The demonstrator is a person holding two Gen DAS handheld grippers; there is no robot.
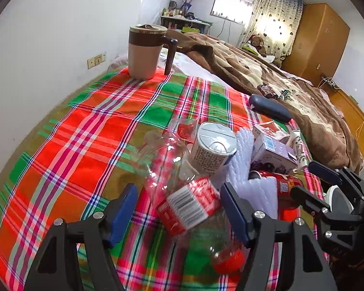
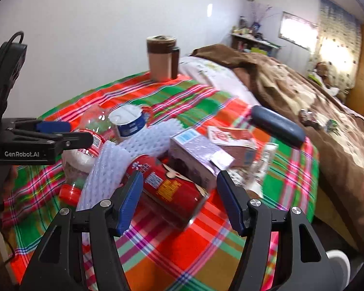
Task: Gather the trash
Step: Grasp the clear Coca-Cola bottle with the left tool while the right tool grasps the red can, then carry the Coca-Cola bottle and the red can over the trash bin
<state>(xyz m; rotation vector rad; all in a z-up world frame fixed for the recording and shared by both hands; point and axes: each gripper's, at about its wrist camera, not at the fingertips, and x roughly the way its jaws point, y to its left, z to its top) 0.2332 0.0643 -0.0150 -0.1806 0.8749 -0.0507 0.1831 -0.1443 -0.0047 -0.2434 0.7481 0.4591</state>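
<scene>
Between the parted fingers of the left gripper [image 1: 179, 211] lay the clear plastic bottle [image 1: 189, 206], its red cap [image 1: 228, 259] toward the wrist; the pads did not press it, so it was released, not grasped. The right gripper [image 2: 179, 201] stood wide too, around the end of the red can [image 2: 169, 186], gripping nothing. Just beyond the fingers the purple carton [image 2: 194, 157], white foam netting [image 2: 104, 169] and tin can [image 2: 128, 121] were heaped close on the plaid cloth [image 1: 85, 133], probably gathered for easy collecting.
</scene>
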